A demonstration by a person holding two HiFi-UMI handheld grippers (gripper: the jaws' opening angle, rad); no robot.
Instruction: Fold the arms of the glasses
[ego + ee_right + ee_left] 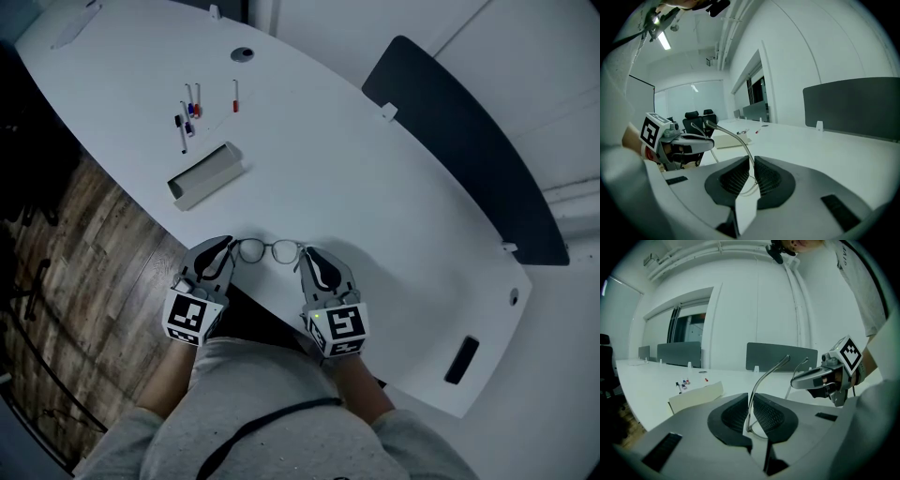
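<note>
Thin metal-framed glasses (pixel 269 250) rest on the white table (pixel 375 187) near its front edge, between my two grippers. My left gripper (pixel 228 255) is at the frame's left end. In the left gripper view its dark pads (pixel 731 414) are shut on one thin arm (pixel 766 375), which rises up and away from the jaws. My right gripper (pixel 307 260) is at the frame's right end, and in the right gripper view its pads (pixel 766 177) are shut on the other arm (pixel 733 133). Each gripper view shows the opposite gripper (pixel 813 378) (pixel 691 143) close by.
A long white box (pixel 206 175) lies behind the glasses, with several markers (pixel 187 114) and a red pen (pixel 235 96) farther back. A dark panel (pixel 469 150) stands along the table's far right edge. Wooden floor (pixel 66 272) lies to the left.
</note>
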